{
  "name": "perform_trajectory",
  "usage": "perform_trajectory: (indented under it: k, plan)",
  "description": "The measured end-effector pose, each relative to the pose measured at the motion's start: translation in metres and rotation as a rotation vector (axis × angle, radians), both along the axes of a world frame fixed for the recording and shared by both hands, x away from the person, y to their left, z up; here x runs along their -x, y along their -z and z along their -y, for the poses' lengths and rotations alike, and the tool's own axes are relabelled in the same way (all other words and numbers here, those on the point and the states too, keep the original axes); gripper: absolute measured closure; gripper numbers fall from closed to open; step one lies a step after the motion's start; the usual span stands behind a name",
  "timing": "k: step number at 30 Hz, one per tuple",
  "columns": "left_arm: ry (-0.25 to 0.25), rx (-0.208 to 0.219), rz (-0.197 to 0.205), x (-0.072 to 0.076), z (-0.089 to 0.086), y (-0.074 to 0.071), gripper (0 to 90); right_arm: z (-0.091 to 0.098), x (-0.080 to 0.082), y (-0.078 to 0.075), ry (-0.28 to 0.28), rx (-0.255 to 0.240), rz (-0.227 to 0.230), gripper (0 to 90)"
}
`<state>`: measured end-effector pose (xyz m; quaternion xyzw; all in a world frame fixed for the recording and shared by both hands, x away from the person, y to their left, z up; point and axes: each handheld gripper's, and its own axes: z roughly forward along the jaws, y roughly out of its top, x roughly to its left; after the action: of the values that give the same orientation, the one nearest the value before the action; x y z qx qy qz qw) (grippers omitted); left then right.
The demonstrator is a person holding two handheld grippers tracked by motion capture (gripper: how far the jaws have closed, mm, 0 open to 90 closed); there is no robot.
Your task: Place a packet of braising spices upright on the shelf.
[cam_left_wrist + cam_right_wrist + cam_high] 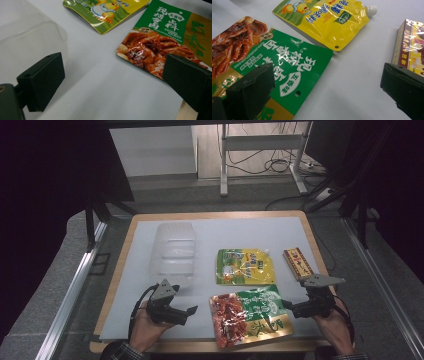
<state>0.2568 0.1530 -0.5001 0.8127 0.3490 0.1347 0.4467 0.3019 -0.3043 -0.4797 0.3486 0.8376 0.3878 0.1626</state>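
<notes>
Both hand-held grippers are hovering near the front edge of the table [150,227], jaws spread wide and holding nothing. Left hand-held gripper [192,311] is sitting just beside the left end of the red and green food pouch [250,315], and right hand-held gripper [286,304] is at its right end. Clear plastic box [174,251] is lying toward the back left. Yellow spout pouch [245,266] is lying behind the food pouch. Small brown box [298,262] is lying by the right edge.

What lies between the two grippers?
The green-and-red pouch, flat on the table, in the high view. Left gripper and right gripper flank it, both open.
</notes>
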Motion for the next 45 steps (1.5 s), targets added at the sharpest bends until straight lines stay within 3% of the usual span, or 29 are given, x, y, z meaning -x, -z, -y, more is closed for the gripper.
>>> perform_trajectory:
  k: [9,15,26,30,37,45]
  plan:
    - [-0.002,-0.008,0.017,-0.006,0.010,-0.001,15.8,0.001,-0.001,0.001,-0.005,0.002,0.006,0.0]
    - [0.017,0.020,0.020,-0.014,0.017,-0.002,31.2,0.000,-0.002,0.002,-0.006,0.002,-0.010,0.0]
    - [0.021,0.017,0.015,-0.028,0.035,0.001,44.1,-0.001,-0.002,0.003,0.000,0.011,-0.009,0.0]
    - [0.026,0.023,0.011,-0.035,0.044,0.002,54.0,-0.001,-0.002,0.003,-0.006,-0.003,-0.016,0.0]
    - [0.006,0.037,0.014,-0.050,0.060,0.004,66.2,0.002,-0.003,0.003,0.000,-0.017,-0.014,0.0]
    - [-0.018,0.010,0.016,-0.065,0.077,0.008,83.1,0.000,-0.003,0.004,-0.007,-0.012,-0.018,0.0]
